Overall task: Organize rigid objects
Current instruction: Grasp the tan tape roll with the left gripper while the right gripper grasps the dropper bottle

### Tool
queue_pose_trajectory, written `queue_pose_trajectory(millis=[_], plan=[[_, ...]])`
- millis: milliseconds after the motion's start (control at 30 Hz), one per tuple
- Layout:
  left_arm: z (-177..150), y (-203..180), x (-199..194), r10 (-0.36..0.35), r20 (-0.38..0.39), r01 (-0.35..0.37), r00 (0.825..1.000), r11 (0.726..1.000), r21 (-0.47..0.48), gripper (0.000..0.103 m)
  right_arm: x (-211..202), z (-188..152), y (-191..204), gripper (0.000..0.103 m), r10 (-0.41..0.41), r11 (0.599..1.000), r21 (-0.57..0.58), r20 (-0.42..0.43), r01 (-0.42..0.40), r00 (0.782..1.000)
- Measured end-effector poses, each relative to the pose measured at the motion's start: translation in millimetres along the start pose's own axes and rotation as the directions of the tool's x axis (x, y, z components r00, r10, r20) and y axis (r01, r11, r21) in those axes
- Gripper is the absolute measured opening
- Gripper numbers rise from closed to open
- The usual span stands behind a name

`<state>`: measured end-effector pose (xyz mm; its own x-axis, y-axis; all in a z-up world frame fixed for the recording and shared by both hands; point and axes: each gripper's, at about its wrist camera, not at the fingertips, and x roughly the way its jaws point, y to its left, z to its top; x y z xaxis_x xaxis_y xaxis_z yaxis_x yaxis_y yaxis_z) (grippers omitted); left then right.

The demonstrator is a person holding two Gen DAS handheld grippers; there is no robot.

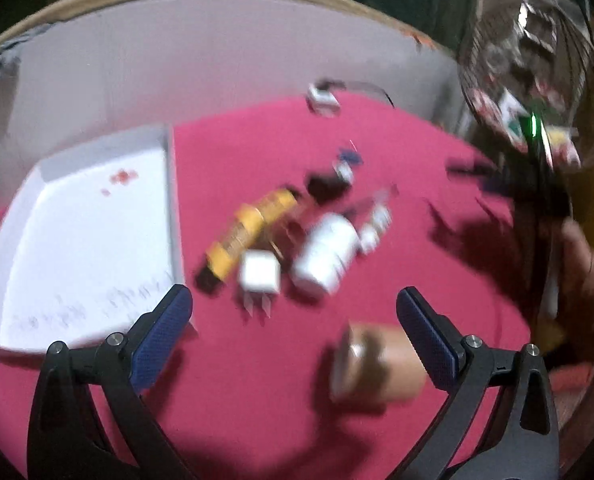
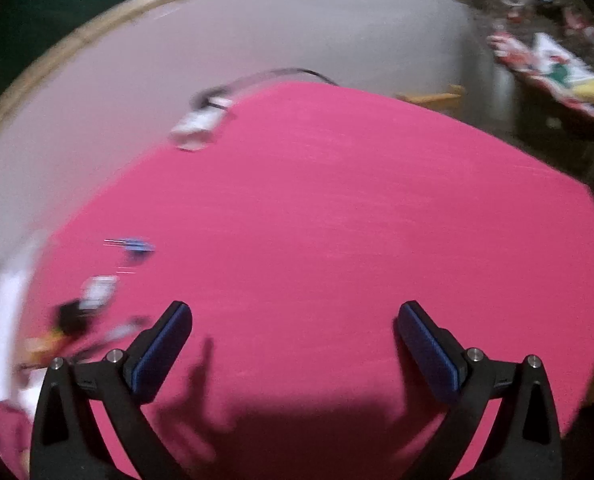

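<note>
Right tool (image 2: 293,336) (jaws apart) above cloth (image 2: 337,200)

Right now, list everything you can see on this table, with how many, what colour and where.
Cloth: one, pink, covering the table.
Tray: one, white, left side of the cloth.
Yellow tube: one, yellow with a dark cap, lying right of the tray.
Plug adapter: one, white, beside the tube's near end.
White bottle: one, lying on its side, mid-cloth.
Brown roll: one, tan, nearest the left tongs.
Dark lump: one, black, behind the tube; too blurred to name.
Charger with cable: one, white, far edge of the cloth.
Left tongs: open, over the pile.
Right tongs: open, over bare cloth.
</note>
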<state>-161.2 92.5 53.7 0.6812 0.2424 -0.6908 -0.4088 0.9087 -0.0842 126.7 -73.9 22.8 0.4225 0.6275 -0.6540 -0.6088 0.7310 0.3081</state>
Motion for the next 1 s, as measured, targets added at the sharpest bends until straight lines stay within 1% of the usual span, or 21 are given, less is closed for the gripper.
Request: queue_pose_trajectory(millis=[67,100,133,200,267,367,467,567,633,667,767,800,833,867,933,967,1000], plan=[[-11,-9,2,-0.008,-0.015,0.008,1.000,1.000,0.012,0.103,-6,-3,14,0.103,0.113,0.993,-0.045,0.023,-0.112,0.993],[-15,-12,2,-0.018,-0.024,0.019,1.000,1.000,0.015,0.103,-8,-6,24,0.103,0.158,0.984,-0.092,0.030,-0.155,0.987],[-18,-14,4,-0.030,-0.035,0.031,0.999,0.999,0.016,0.103,-8,-8,36,0.103,0.178,0.974,-0.144,0.018,-0.174,0.984],[-21,-20,10,-0.062,-0.075,0.065,0.995,0.997,0.034,0.103,-3,-14,62,0.103,0.177,0.949,-0.260,-0.034,-0.179,0.984],[-25,-31,15,-0.057,-0.094,0.062,0.994,0.997,0.056,0.103,2,-22,83,0.103,0.169,0.922,-0.340,-0.077,-0.185,0.983],[-23,-37,18,-0.057,-0.085,0.063,0.995,0.996,0.061,0.103,9,-31,102,0.103,0.194,0.889,-0.393,-0.145,-0.237,0.970],[-23,-34,23,-0.047,-0.090,0.053,0.995,0.997,0.061,0.103,12,-39,117,0.103,0.201,0.852,-0.452,-0.183,-0.263,0.963],[-24,-32,24,-0.049,-0.093,0.055,0.994,0.997,0.060,0.100,18,-45,128,0.103,0.183,0.809,-0.525,-0.203,-0.265,0.962],[-26,-33,24,-0.048,-0.089,0.054,0.995,0.996,0.073,0.098,19,-51,134,0.103,0.158,0.785,-0.566,-0.209,-0.251,0.965],[-26,-34,24,-0.048,-0.086,0.055,0.995,0.995,0.079,0.098,21,-53,136,0.101,0.152,0.775,-0.580,-0.217,-0.252,0.964],[-26,-35,26,-0.049,-0.098,0.057,0.994,0.995,0.087,0.089,29,-59,143,0.093,0.129,0.750,-0.612,-0.237,-0.251,0.963],[-26,-35,28,-0.049,-0.106,0.058,0.993,0.994,0.089,0.082,32,-61,146,0.090,0.122,0.744,-0.619,-0.242,-0.250,0.963],[-26,-35,30,-0.049,-0.117,0.060,0.992,0.994,0.090,0.078,35,-62,148,0.089,0.111,0.739,-0.627,-0.249,-0.247,0.962],[-26,-35,31,-0.048,-0.120,0.060,0.992,0.994,0.094,0.075,38,-64,150,0.083,0.102,0.736,-0.631,-0.256,-0.246,0.961],[-26,-37,31,-0.053,-0.124,0.066,0.991,0.993,0.103,0.063,40,-64,150,0.080,0.105,0.736,-0.629,-0.262,-0.252,0.959],[-27,-38,31,-0.056,-0.125,0.069,0.991,0.992,0.106,0.059,40,-64,150,0.072,0.109,0.732,-0.630,-0.264,-0.257,0.958],[-27,-38,32,-0.058,-0.130,0.072,0.990,0.991,0.109,0.049,39,-64,150,0.062,0.118,0.729,-0.631,-0.264,-0.264,0.957]])
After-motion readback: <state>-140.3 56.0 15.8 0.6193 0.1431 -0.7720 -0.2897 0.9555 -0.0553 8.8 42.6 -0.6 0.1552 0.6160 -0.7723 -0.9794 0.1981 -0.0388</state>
